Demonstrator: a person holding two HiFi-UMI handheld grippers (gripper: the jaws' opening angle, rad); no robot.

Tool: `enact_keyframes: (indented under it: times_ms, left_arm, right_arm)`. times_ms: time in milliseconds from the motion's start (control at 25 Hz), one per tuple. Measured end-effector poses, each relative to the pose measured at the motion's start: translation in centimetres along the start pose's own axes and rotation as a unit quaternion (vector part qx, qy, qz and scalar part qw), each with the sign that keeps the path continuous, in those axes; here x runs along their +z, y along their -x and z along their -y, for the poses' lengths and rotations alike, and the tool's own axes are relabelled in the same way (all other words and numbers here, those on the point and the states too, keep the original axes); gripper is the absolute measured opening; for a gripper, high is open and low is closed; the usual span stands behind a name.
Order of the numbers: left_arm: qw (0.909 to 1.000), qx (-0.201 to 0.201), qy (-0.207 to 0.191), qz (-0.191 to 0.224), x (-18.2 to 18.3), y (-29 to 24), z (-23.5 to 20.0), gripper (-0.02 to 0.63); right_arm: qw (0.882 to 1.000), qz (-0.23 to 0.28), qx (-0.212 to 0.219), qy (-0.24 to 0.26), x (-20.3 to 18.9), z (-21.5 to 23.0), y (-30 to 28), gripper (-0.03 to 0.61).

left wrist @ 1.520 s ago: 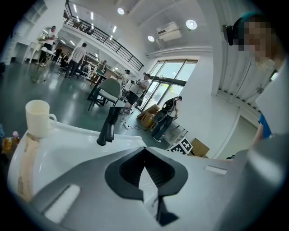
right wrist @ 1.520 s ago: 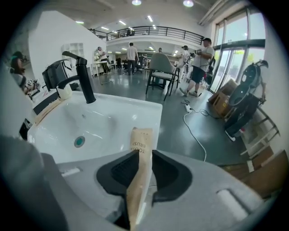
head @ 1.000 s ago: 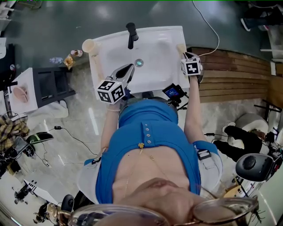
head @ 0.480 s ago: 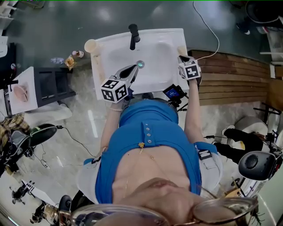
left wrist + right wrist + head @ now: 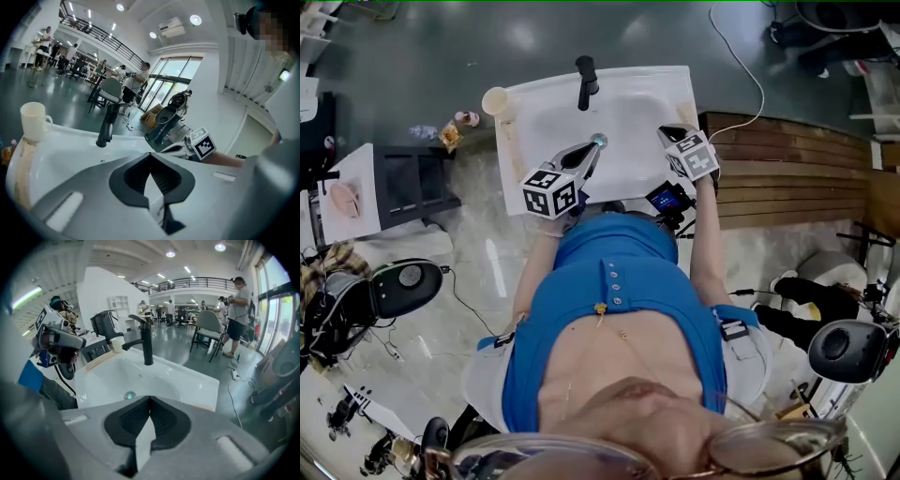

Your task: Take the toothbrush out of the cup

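The right gripper [image 5: 667,131] is holding its jaws fully together, tips meeting in its own view [image 5: 150,398] with only the white basin showing through the slit beneath them, so it is carrying nothing. The left gripper [image 5: 592,150] is likewise keeping its jaws closed on nothing [image 5: 150,154]. Both are hanging above the sink [image 5: 628,103] without touching it. The left one is pointing toward the drain [image 5: 599,141] with its tips just beside it, and the right one is angling steeply down and inward over the basin's right side. The person's forearms are reaching forward from a blue shirt [image 5: 619,309] across the sink's near edge. The cup [image 5: 496,99] is standing upright on the sink's far left corner, well apart from both grippers. It is showing cream-coloured with a handle in the left gripper view [image 5: 33,121], and the toothbrush cannot be made out in any view. A black faucet [image 5: 587,80] is rising at the back of the basin. A wooden platform [image 5: 797,169] is lying to the right of the sink on a grey polished floor [image 5: 412,37], and the gripper views are showing a large bright hall with people [image 5: 238,315] standing among chairs.
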State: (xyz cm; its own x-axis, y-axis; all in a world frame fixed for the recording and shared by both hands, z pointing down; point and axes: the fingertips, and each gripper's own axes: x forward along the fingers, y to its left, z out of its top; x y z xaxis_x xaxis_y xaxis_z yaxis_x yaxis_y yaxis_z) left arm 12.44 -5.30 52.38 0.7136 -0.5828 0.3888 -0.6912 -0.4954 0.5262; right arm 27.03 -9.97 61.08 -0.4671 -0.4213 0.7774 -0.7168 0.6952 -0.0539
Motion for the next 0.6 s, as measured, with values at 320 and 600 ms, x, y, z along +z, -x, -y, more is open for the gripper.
enact_keyframes:
  times_ms: [320,600]
  left_arm:
    - [1.0,0.0,-0.006,-0.007,-0.3,-0.7,0.3,0.002]
    - [0.9998,-0.004,-0.02,-0.005,0.5,-0.7,0.7,0.002]
  right_arm:
    - [0.998,0.024,0.038,0.051,3.1,-3.2,0.5,0.002]
    - [0.991,0.07,0.072,0.086,6.3,-6.4,1.3,0.002]
